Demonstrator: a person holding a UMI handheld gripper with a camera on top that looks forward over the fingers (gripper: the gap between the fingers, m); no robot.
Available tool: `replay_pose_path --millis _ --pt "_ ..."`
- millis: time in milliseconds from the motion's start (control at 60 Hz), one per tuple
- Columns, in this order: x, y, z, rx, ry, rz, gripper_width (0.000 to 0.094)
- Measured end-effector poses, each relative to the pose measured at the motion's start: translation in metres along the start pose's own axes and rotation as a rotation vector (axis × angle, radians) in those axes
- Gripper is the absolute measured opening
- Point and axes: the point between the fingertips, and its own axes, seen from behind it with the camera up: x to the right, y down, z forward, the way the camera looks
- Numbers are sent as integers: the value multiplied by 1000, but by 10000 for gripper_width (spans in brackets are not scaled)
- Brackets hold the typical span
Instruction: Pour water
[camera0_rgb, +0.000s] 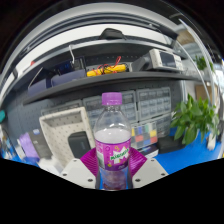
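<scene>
a: looking along the tool (113, 172), what sits between its fingers?

b: a clear plastic bottle (113, 140), upright, with a purple cap (112, 99) still on and a magenta label (114, 157) round its lower part. it stands right in the middle, between the two fingers.

a: is the tool closed on it?

b: the magenta pads (88, 160) show at either side of the bottle's lower body and seem to meet its sides, so the tool reads as clamped on the bottle. the very contact line is hidden by the label's matching colour, but i see no gap at either side.

a: is the bottle resting on anything?

b: i cannot tell; its base is hidden low between the fingers.

a: and beyond it?

b: a potted green plant (193, 117) stands off to one side, above a blue surface (185, 156). to the other side there is a pale chair back (66, 126). behind the bottle runs a dark shelf (110, 82) with a yellow and red item (106, 69) lying on it, and a grey box-like device (162, 60) further along the same shelf. below the shelf are rows of small drawers (152, 102).

a: any water visible?

b: the bottle's upper part is see-through, but i cannot make out a level.
</scene>
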Motion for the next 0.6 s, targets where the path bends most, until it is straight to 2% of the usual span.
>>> replay_pose_path --millis 117,367,517,533,567,600 --pt "39 18 12 -2 8 -117 365" --pt "118 79 38 -83 44 -199 367" --pt "135 120 54 -107 15 -185 371" --pt "135 126 55 -115 8 -182 424" --pt "133 120 55 -67 0 -179 375" --pt "134 122 54 -61 -7 -167 380"
